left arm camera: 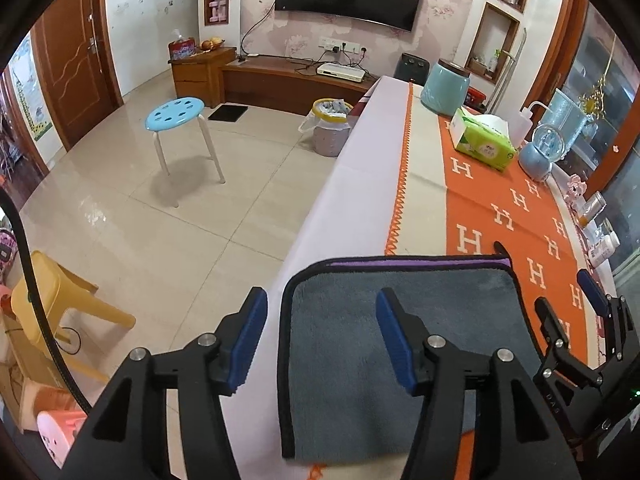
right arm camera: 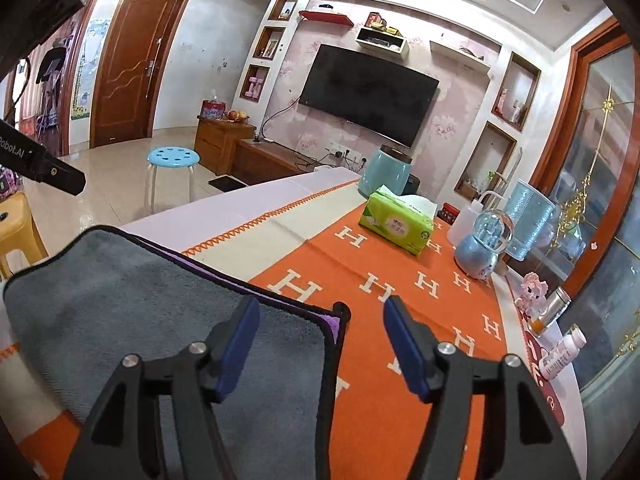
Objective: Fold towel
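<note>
A grey towel [left arm camera: 352,344] with a black hem and a purple underside lies folded flat on the orange tablecloth [left arm camera: 508,216], near the table's near edge. It also shows in the right wrist view [right arm camera: 132,300]. My left gripper [left arm camera: 320,312] is open above the towel's left edge, holding nothing. My right gripper [right arm camera: 320,328] is open above the towel's far right corner, holding nothing. The right gripper also shows at the right in the left wrist view [left arm camera: 568,300].
A green tissue pack [right arm camera: 400,220], a blue jar [right arm camera: 386,172], a snow globe [right arm camera: 482,244], a glass pitcher [right arm camera: 532,220] and small bottles [right arm camera: 560,352] stand along the table's far and right side. A blue stool [left arm camera: 180,112] and a bin [left arm camera: 330,128] stand on the floor at left.
</note>
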Motion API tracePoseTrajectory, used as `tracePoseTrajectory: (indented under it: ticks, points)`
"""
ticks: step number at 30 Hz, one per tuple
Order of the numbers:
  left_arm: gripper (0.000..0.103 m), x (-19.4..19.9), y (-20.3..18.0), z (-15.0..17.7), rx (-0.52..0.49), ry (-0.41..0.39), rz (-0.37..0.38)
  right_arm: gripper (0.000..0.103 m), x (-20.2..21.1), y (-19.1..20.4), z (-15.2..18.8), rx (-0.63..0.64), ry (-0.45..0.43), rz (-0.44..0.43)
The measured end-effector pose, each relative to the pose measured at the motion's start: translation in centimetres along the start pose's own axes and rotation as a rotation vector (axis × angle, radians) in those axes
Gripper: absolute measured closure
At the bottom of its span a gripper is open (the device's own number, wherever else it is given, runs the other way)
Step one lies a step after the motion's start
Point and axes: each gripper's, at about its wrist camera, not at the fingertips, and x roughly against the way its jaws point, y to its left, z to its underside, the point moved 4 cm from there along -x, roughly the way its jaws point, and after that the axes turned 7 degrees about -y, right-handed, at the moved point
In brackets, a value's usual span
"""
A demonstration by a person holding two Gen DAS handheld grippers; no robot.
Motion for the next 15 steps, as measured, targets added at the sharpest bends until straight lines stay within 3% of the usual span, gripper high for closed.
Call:
tracePoseTrajectory:
  ticks: [6, 15]
  points:
    - [0.03, 3.4, -0.1, 0.5, 0.011, -0.022, 0.005, 0.027, 2.1, 0.4, -0.6, -0.021, 0.023, -0.009]
    - [0.029, 9.0, 0.2, 2.9, -0.016, -0.008, 0.001, 0.01, 7.1, 1.5, -1.0, -0.024, 0.054, -0.046]
